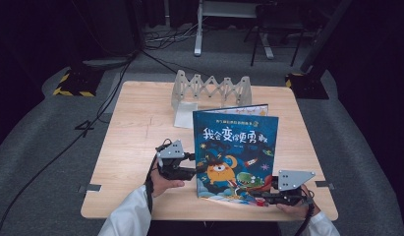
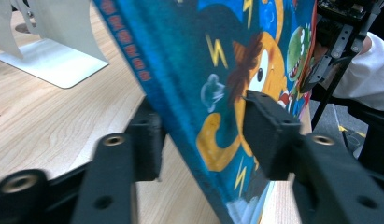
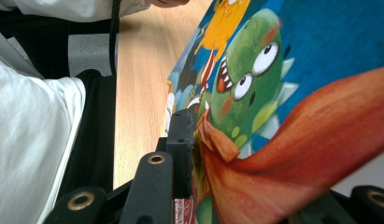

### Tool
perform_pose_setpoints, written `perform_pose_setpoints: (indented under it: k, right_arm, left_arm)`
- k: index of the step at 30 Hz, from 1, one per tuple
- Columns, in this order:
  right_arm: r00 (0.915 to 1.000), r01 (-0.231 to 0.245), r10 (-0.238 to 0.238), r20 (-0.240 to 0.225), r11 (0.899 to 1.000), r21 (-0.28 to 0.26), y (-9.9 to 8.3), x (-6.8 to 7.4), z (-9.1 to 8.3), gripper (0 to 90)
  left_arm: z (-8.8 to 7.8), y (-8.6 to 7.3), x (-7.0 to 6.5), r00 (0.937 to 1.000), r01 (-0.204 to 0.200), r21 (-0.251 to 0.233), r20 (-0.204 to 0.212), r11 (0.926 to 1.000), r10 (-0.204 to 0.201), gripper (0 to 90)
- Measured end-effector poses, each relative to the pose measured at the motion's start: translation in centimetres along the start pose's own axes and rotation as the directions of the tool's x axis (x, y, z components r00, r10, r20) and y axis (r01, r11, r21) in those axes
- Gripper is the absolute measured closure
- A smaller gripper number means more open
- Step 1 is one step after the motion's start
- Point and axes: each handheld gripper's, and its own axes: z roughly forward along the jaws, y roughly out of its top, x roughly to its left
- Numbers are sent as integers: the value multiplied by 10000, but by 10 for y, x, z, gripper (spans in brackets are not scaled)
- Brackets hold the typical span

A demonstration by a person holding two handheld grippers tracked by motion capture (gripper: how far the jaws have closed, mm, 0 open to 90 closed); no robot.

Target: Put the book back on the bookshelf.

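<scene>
A blue picture book point(image 1: 236, 147) with cartoon monsters on its cover stands tilted above the wooden table point(image 1: 130, 132), held from both sides. My left gripper point(image 1: 192, 166) is shut on its spine edge; in the left gripper view the spine point(image 2: 147, 70) runs between the two black pads point(image 2: 269, 135). At the lower right corner of the cover my right gripper point(image 1: 262, 192) is shut on the book. In the right gripper view one pad point(image 3: 180, 149) presses on the cover point(image 3: 297, 70), and the other jaw is hidden behind the book.
A grey zigzag book rack point(image 1: 209, 88) stands at the back of the table, with a white bookend plate point(image 1: 185, 115) in front of it. Another thin book point(image 1: 246, 108) peeks out behind the blue one. Cables lie on the dark floor beyond.
</scene>
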Motion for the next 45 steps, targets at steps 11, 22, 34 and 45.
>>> perform_pose_setpoints:
  k: [11, 22, 34, 45]
  right_arm:
    - [9990, 188, -202, 408, 9992, 339, -10, 0, 2, 783]
    - [9968, 461, -485, 643, 9982, 373, -9, 5, 2, 765]
    - [9790, -261, 337, 2009, 9988, -404, -17, -5, -19, 639]
    - [9741, -433, 529, 2200, 9979, -481, -16, -6, -18, 586]
  left_arm:
    - [-7, 6, -13, 9924, -1116, -216, 501, 9935, 1126, 688]
    - [21, 2, -23, 9906, -1360, 382, 224, 9900, 1352, 575]
    - [19, 1, -29, 9730, -2104, 201, 1008, 9774, 2074, 772]
    - [17, 1, -32, 9687, -2235, 323, 1185, 9742, 2183, 798]
